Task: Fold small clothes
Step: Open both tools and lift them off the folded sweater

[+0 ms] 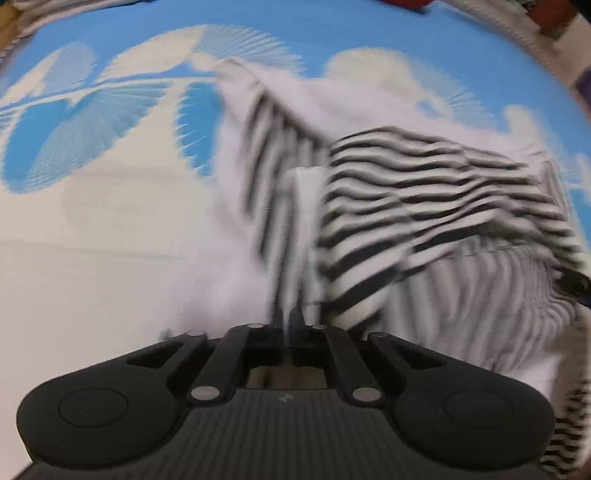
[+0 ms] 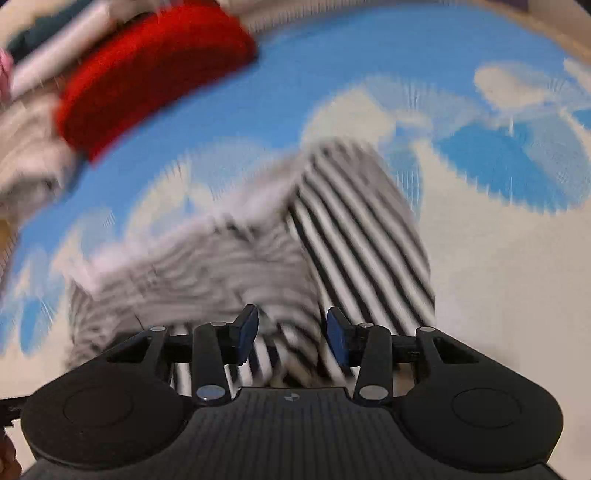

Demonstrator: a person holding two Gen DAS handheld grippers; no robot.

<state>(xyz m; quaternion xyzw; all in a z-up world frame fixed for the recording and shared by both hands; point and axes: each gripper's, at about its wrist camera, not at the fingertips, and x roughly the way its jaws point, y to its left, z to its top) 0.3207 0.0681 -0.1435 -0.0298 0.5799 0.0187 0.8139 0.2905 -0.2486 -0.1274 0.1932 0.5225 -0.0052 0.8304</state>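
A small black-and-white striped garment (image 1: 424, 192) lies crumpled on a blue and white patterned sheet (image 1: 92, 221). My left gripper (image 1: 286, 314) is shut on a fold of the striped garment and lifts it from the sheet. In the right wrist view the same garment (image 2: 351, 229) lies partly folded over itself. My right gripper (image 2: 291, 328) is open, its blue pads (image 2: 247, 328) on either side of the garment's near edge, not closed on it. Both views are blurred by motion.
A red folded cloth (image 2: 155, 70) lies at the far left of the sheet (image 2: 498, 277), with white and pale clothes (image 2: 26, 155) beside it. More items sit beyond the sheet's far edge (image 1: 554, 22).
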